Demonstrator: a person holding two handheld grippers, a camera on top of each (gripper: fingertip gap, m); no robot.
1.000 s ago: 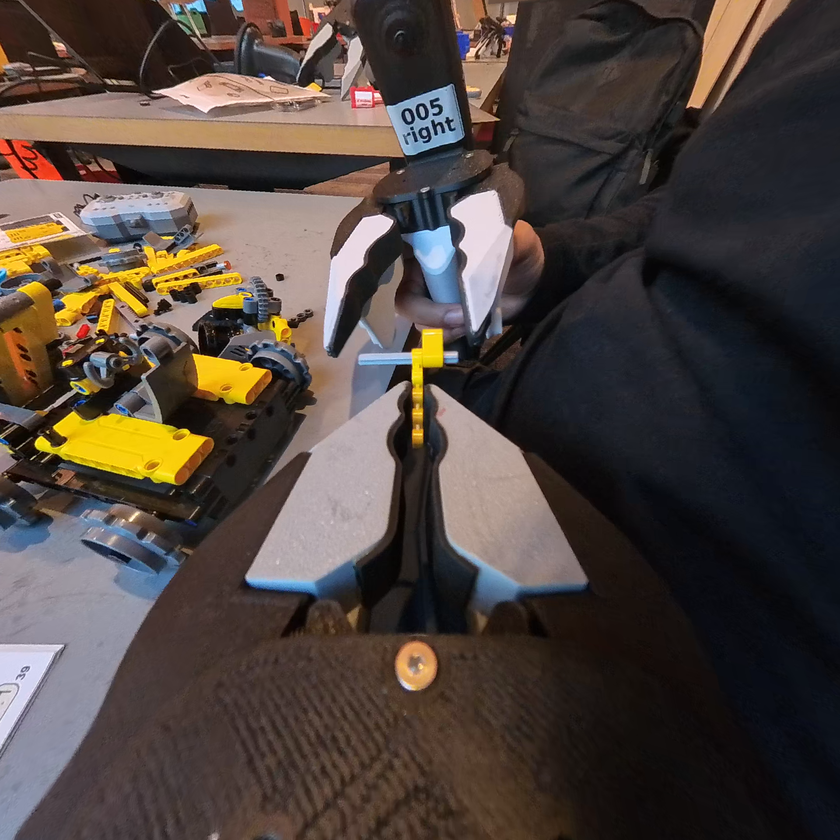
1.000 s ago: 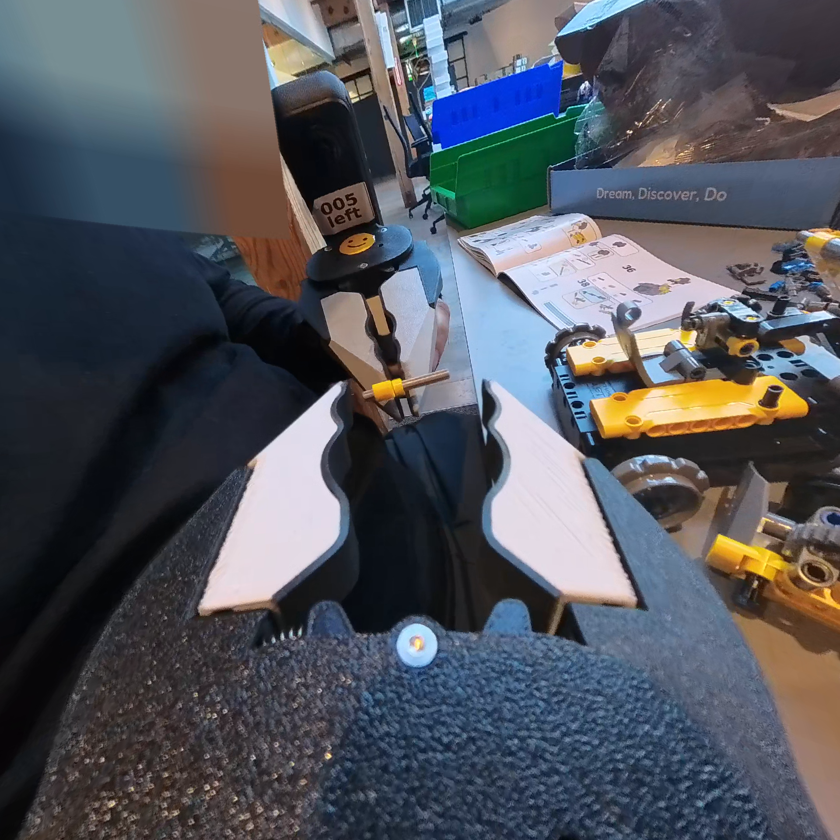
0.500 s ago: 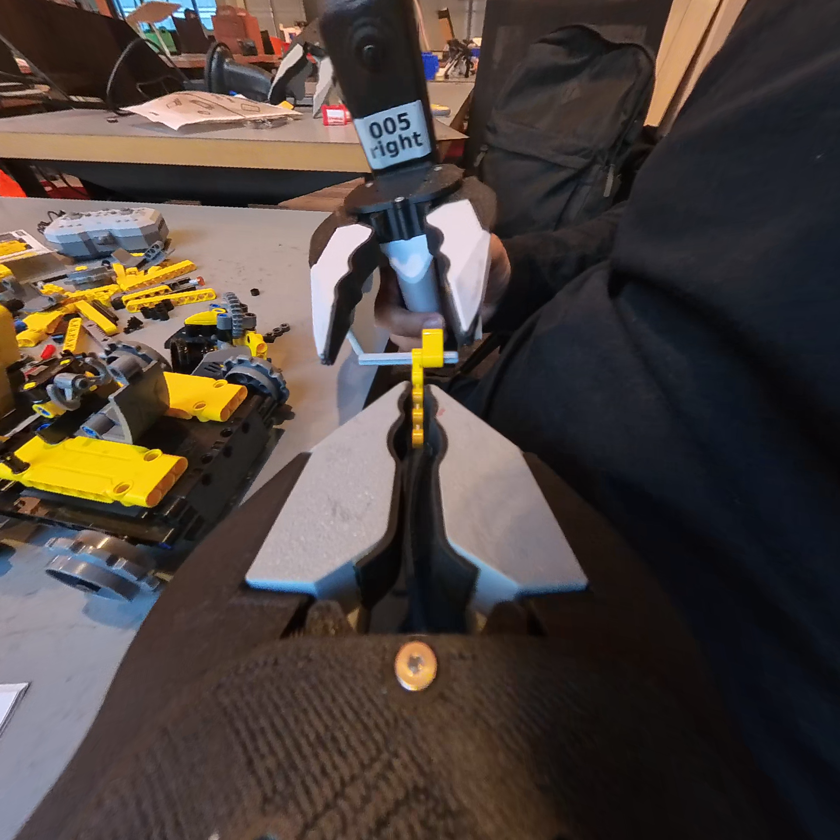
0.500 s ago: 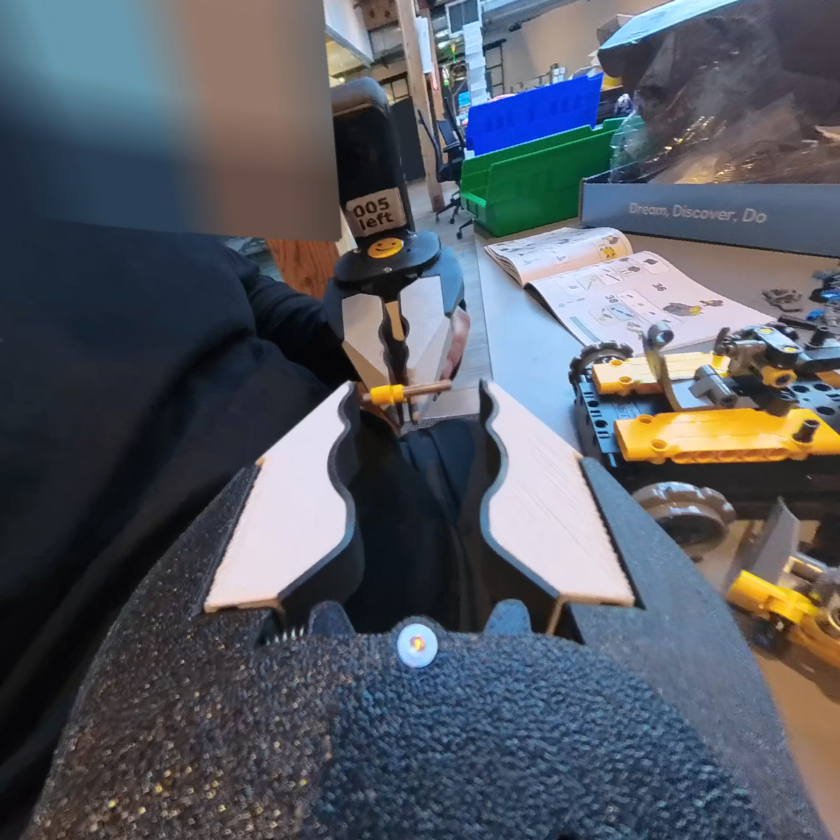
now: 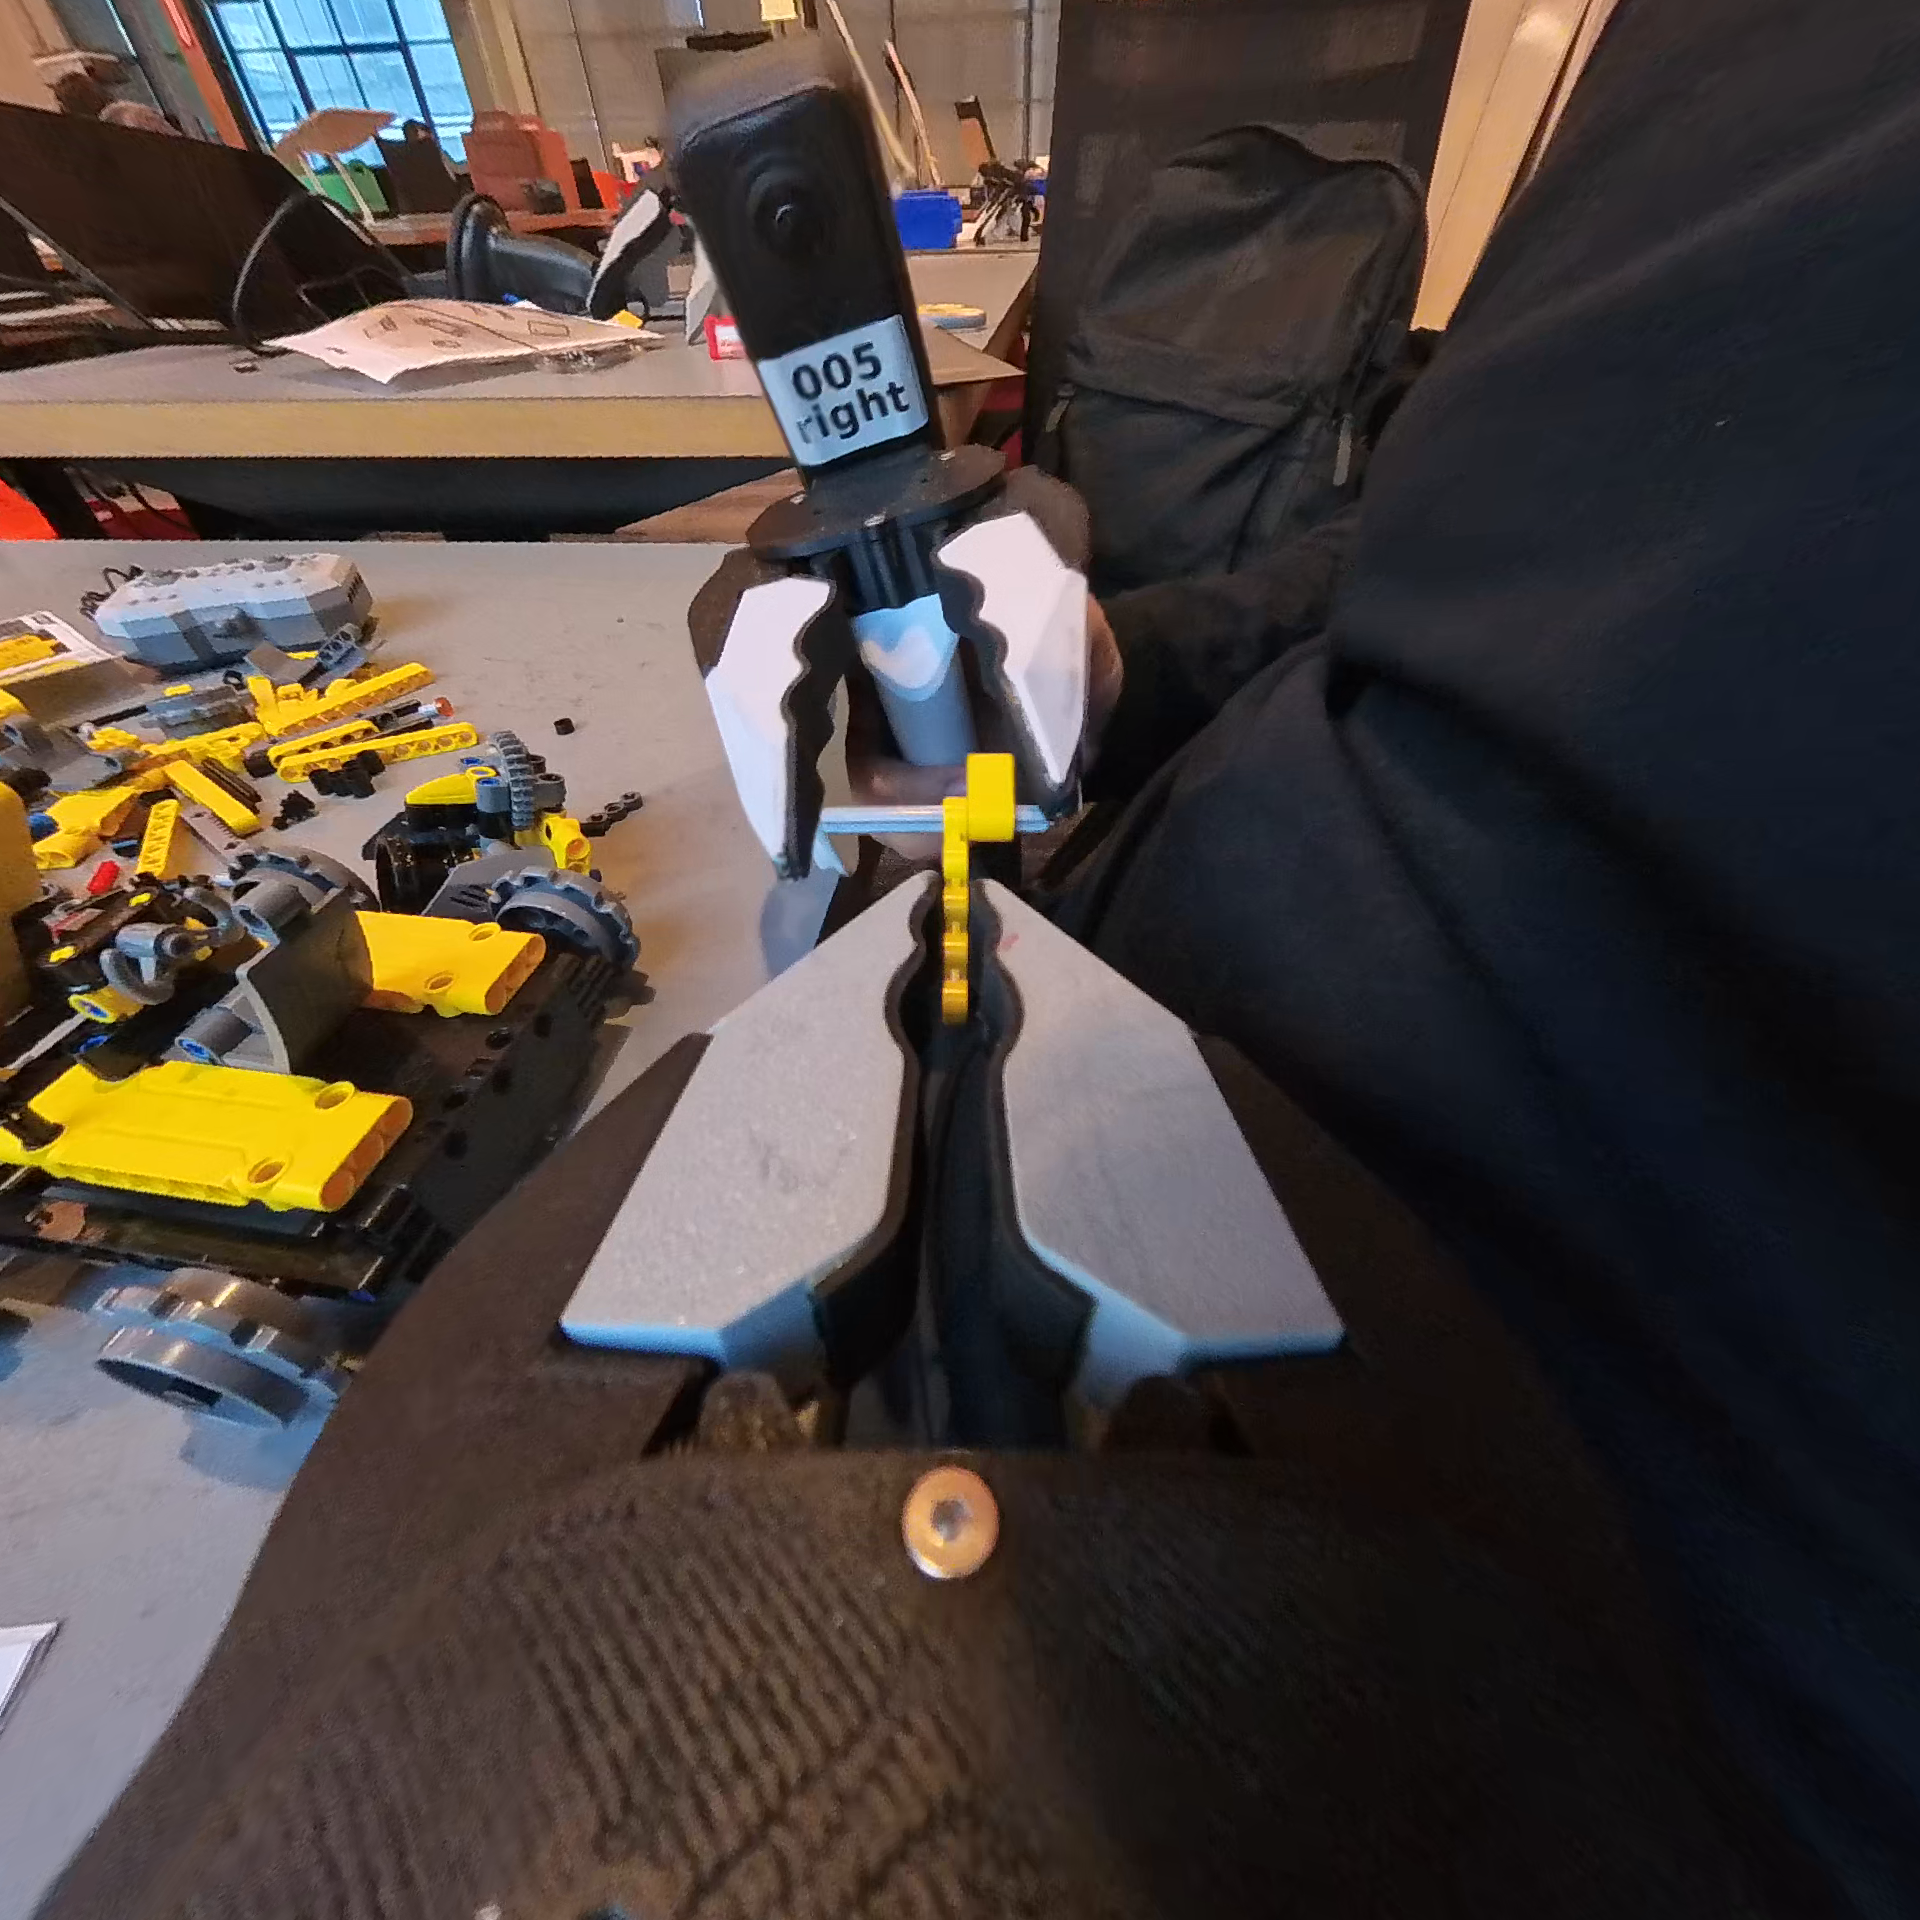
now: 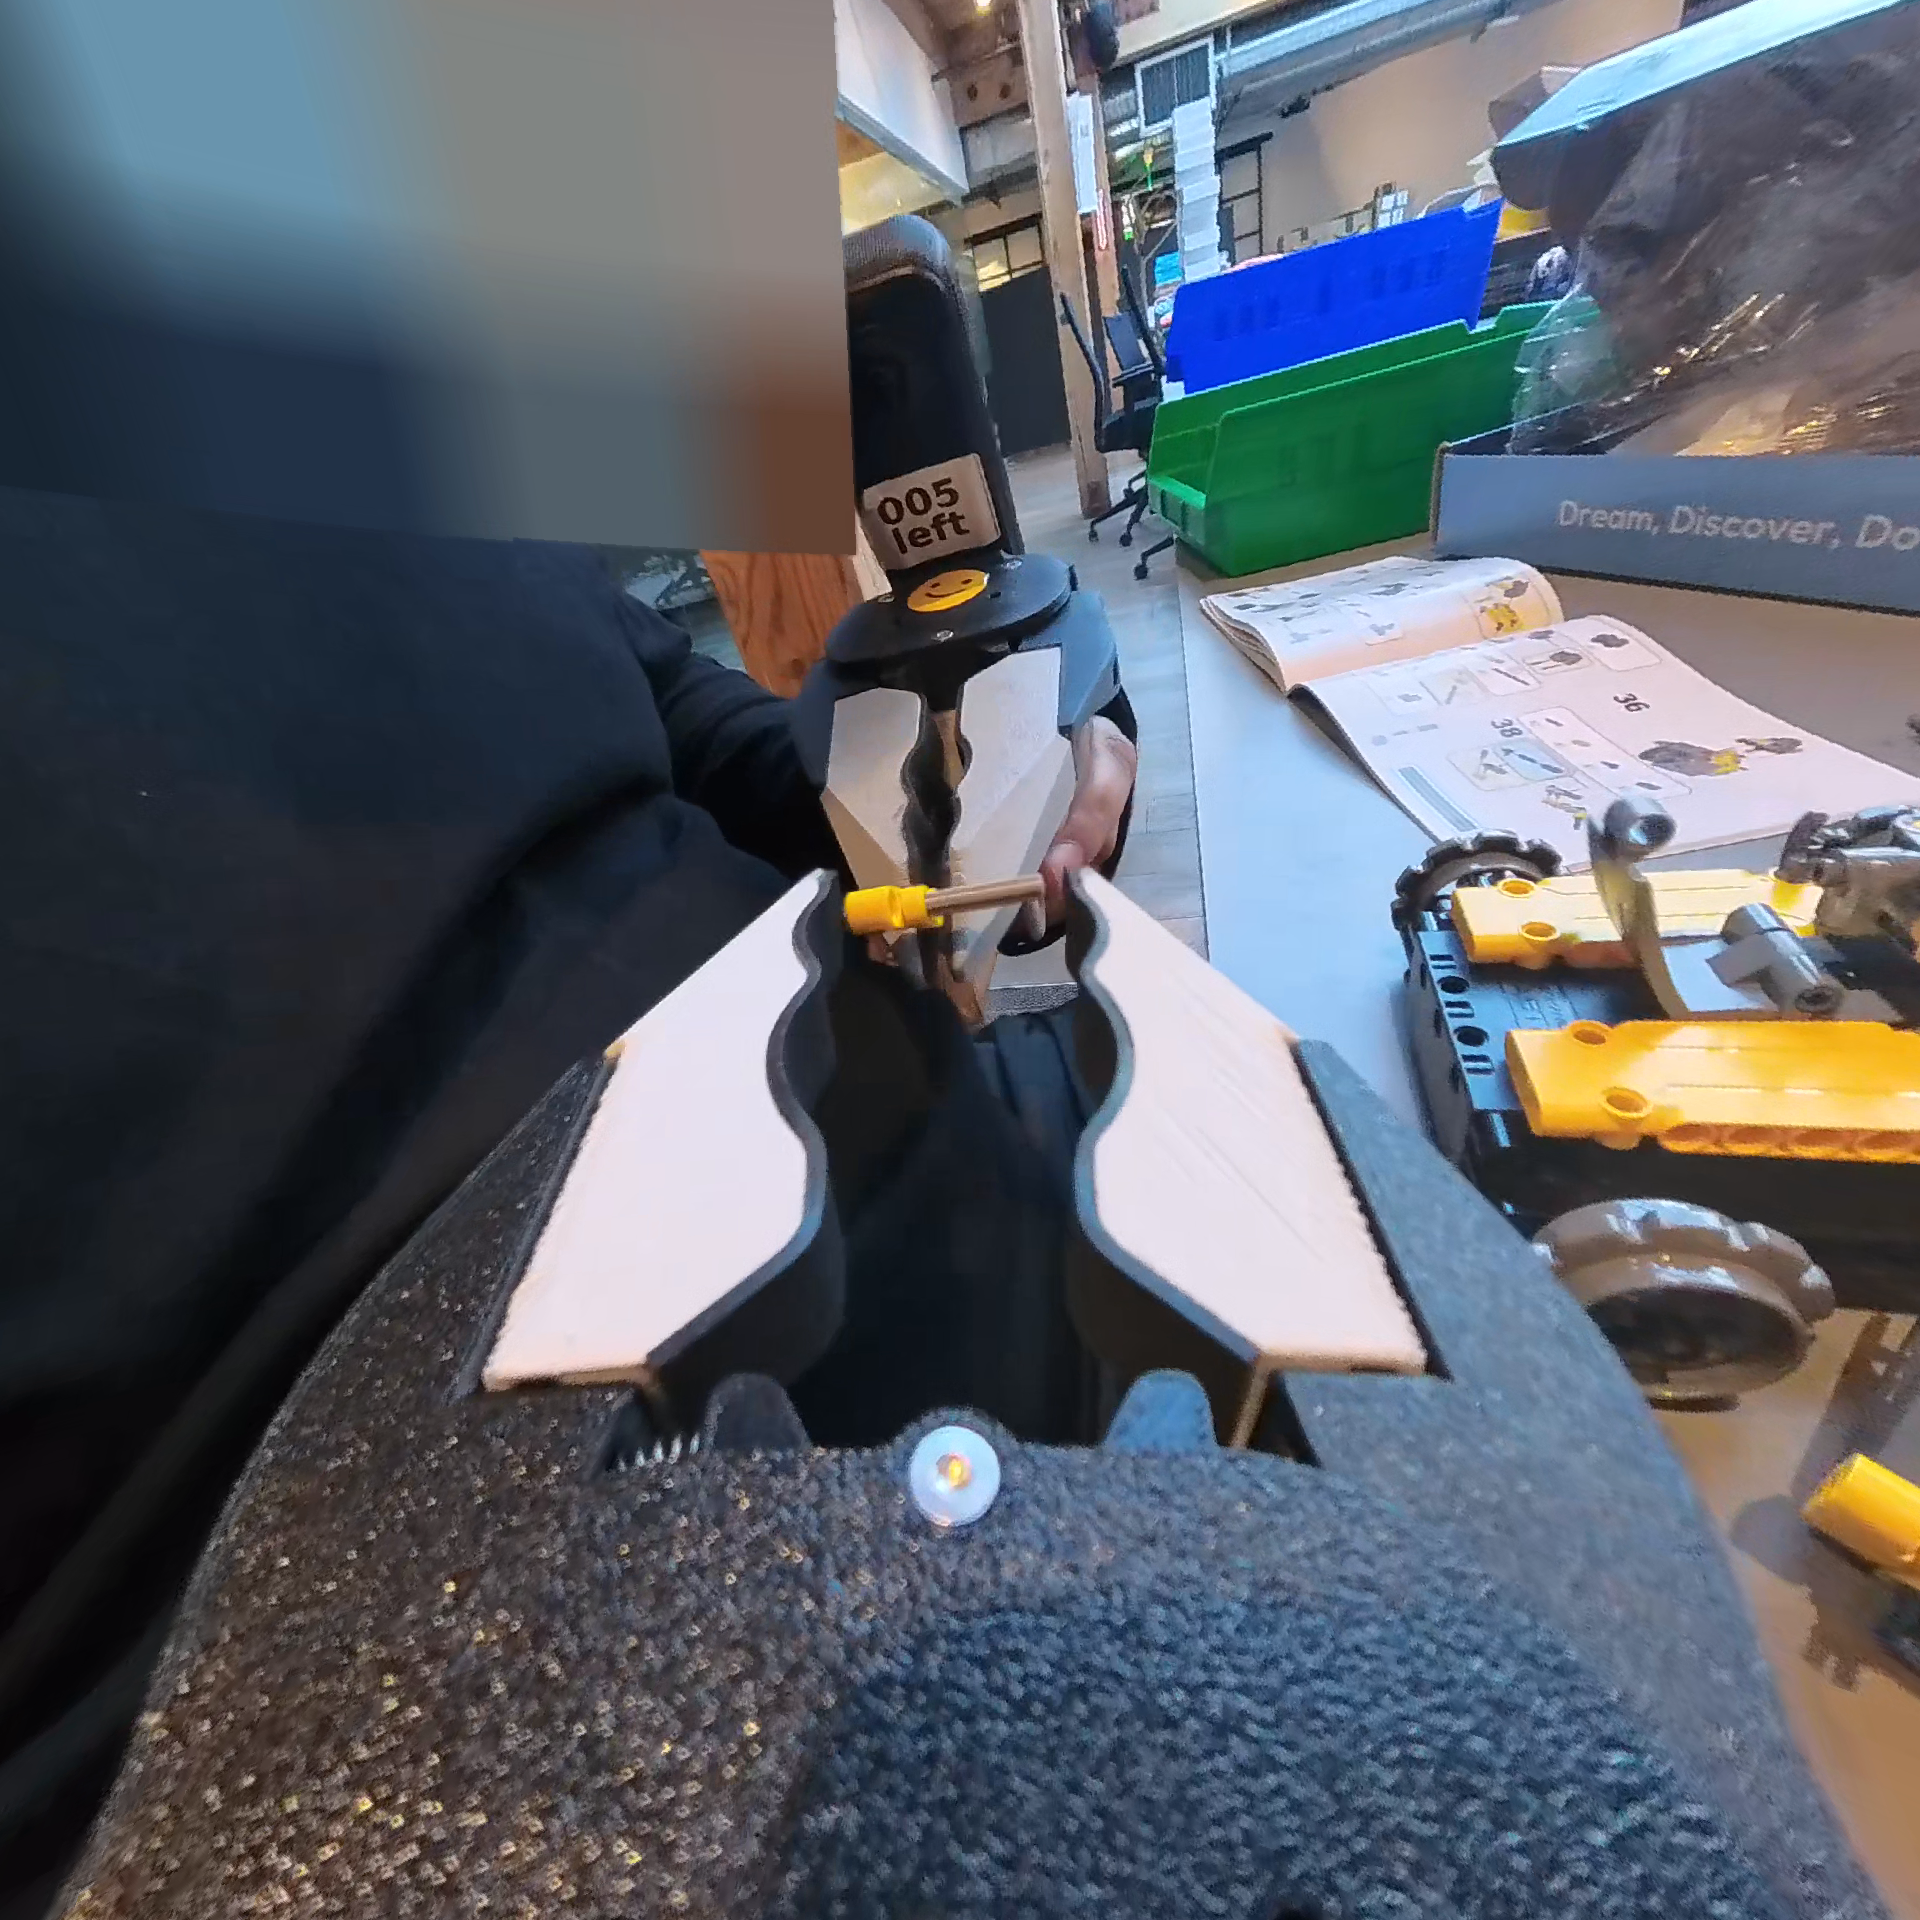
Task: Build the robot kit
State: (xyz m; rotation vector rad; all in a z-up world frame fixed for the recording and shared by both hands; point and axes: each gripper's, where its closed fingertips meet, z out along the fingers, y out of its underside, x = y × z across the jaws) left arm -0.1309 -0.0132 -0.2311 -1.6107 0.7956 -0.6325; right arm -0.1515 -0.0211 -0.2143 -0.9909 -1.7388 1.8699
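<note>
Yellow piece: your left gripper (image 5: 954,914) pinches a thin yellow plastic beam with holes (image 5: 958,914) between its closed fingertips, upright, in the air beside the grey table (image 5: 623,623).
Axle: a slim grey plastic rod (image 5: 894,823) passes crosswise through the beam's top end.
Right gripper: your right gripper (image 6: 951,904) faces the beam with its jaws spread, holding nothing; the rod lies between its fingertips.
Vehicle: a half-built black and yellow brick vehicle (image 5: 260,1081) sits on the table beside the beam.
Loose parts: yellow and grey pieces (image 5: 312,717) lie beyond the vehicle.
Booklet: an open instruction booklet (image 6: 1507,717) lies beyond the vehicle.
</note>
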